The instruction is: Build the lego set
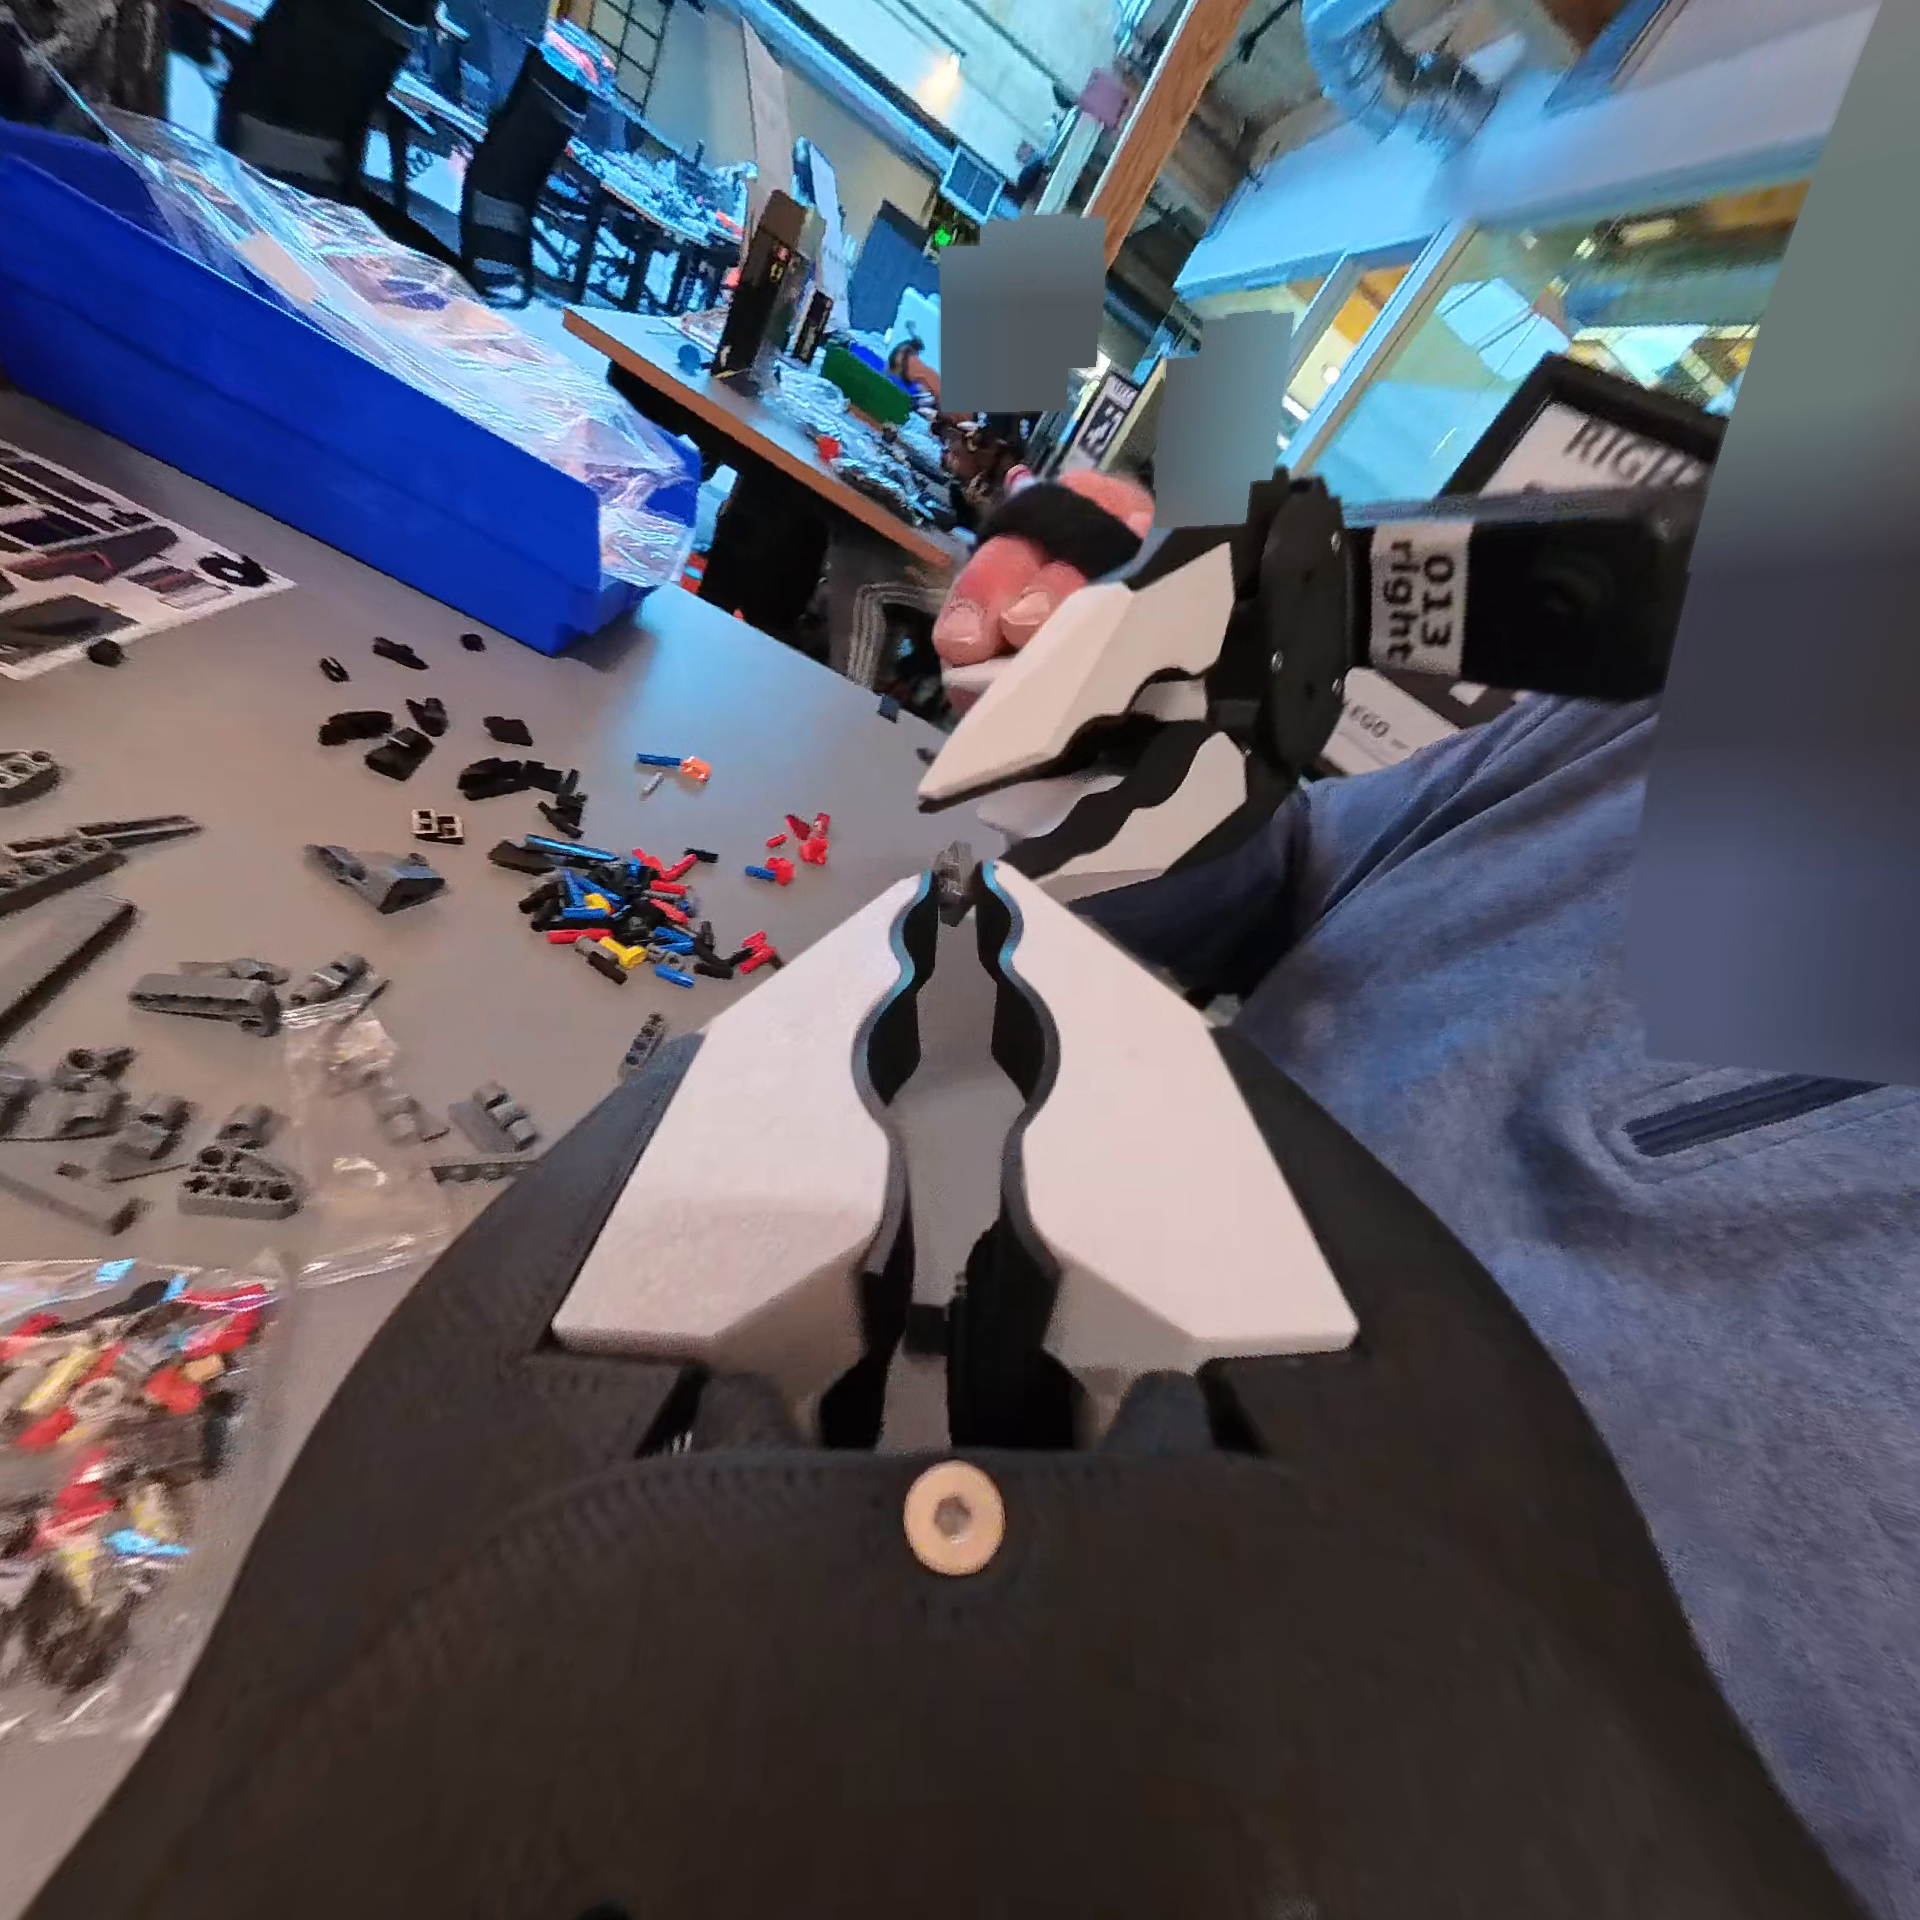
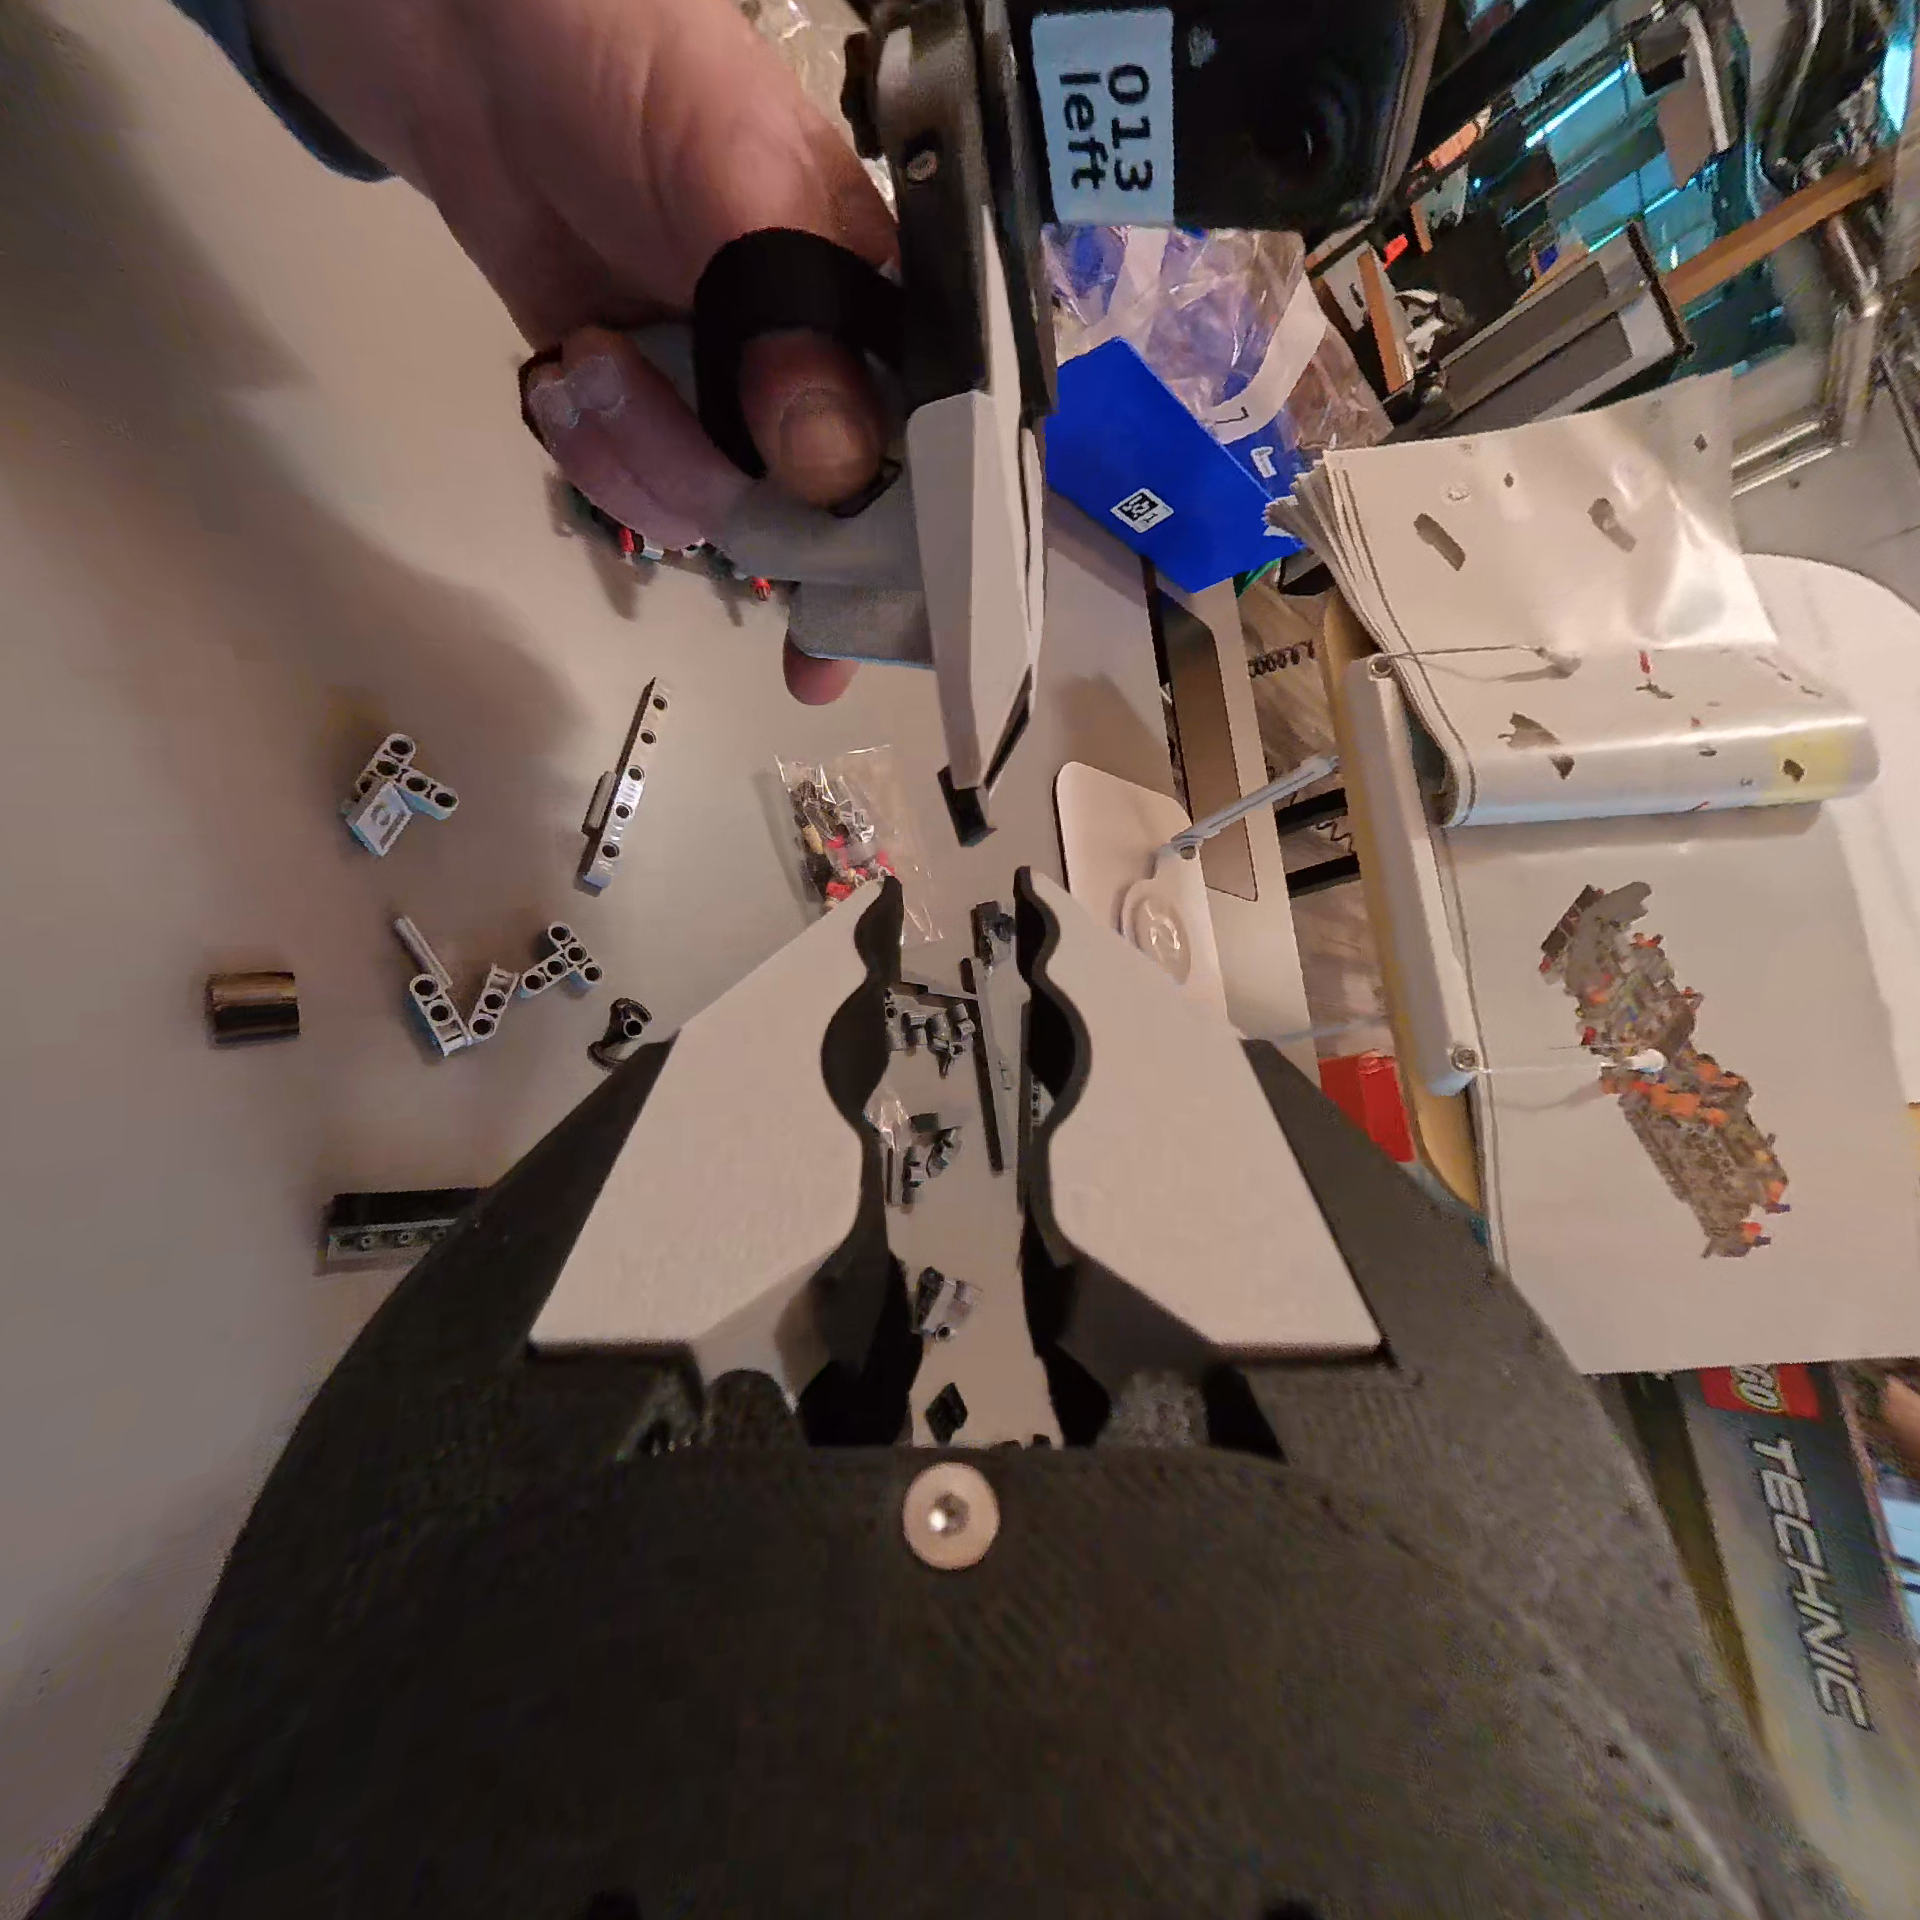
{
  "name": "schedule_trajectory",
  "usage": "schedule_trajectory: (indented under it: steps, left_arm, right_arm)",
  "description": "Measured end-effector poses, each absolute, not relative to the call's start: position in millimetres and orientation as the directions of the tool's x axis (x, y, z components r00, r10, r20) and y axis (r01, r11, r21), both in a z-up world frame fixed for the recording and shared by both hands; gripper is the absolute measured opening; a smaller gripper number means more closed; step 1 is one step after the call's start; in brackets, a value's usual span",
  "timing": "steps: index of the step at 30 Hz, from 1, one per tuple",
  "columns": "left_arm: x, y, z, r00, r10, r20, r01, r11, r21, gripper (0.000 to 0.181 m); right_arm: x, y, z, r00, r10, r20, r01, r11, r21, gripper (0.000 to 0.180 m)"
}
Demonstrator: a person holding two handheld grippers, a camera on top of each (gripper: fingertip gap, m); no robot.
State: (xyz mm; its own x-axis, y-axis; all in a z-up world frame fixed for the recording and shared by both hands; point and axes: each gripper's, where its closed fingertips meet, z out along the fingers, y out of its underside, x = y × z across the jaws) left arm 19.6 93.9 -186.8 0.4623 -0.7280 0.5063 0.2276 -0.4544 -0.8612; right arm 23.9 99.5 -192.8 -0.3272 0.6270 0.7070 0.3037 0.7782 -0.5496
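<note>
My left gripper point(image 1: 956, 885) is shut on a small dark grey lego piece point(image 1: 952, 871) held at its fingertips, lifted above the grey table point(image 1: 727, 675). In the right wrist view the left gripper point(image 2: 966, 800) comes down from the top with the dark piece point(image 2: 966, 819) at its tip. My right gripper point(image 2: 956, 896) is open and empty, its tips just short of that piece. In the left wrist view the right gripper point(image 1: 961, 805) reaches in from the right, just above the left gripper's tips. Loose grey pieces on the table show through its gap.
Small black, blue, red and yellow pins point(image 1: 623, 904) lie in a pile on the table, with grey beams point(image 2: 499, 987) and bags of parts point(image 1: 104, 1382) around. A blue bin point(image 1: 312, 395) stands at the back. An instruction booklet point(image 2: 1558, 623) and the set's box point(image 2: 1808, 1558) lie to the right. My two grippers' fingertips are within a few centimetres of each other.
</note>
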Motion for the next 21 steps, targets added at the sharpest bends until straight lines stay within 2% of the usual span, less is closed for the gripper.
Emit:
schedule_trajectory:
  steps: [10,15,18,21]
  left_arm:
    - [25.0,97.2,-186.8,0.324,-0.686,0.651,0.312,-0.573,-0.758,0.005]
    - [27.1,98.4,-191.8,0.237,-0.651,0.721,0.375,-0.623,-0.686,0.004]
    - [26.6,98.3,-191.9,0.182,-0.633,0.752,0.414,-0.644,-0.643,0.005]
    - [24.2,101.4,-190.6,0.216,-0.635,0.742,0.426,-0.622,-0.656,0.004]
  right_arm:
    - [19.9,98.1,-195.4,-0.312,0.518,0.796,0.296,0.85,-0.437,0.017]
    - [16.0,102.6,-198.5,-0.289,0.437,0.852,0.295,0.887,-0.355,0.005]
    - [15.8,101.8,-199.0,-0.294,0.438,0.85,0.288,0.888,-0.358,0.005]
    - [14.8,102.8,-199.6,-0.3,0.47,0.83,0.302,0.872,-0.385,0.004]
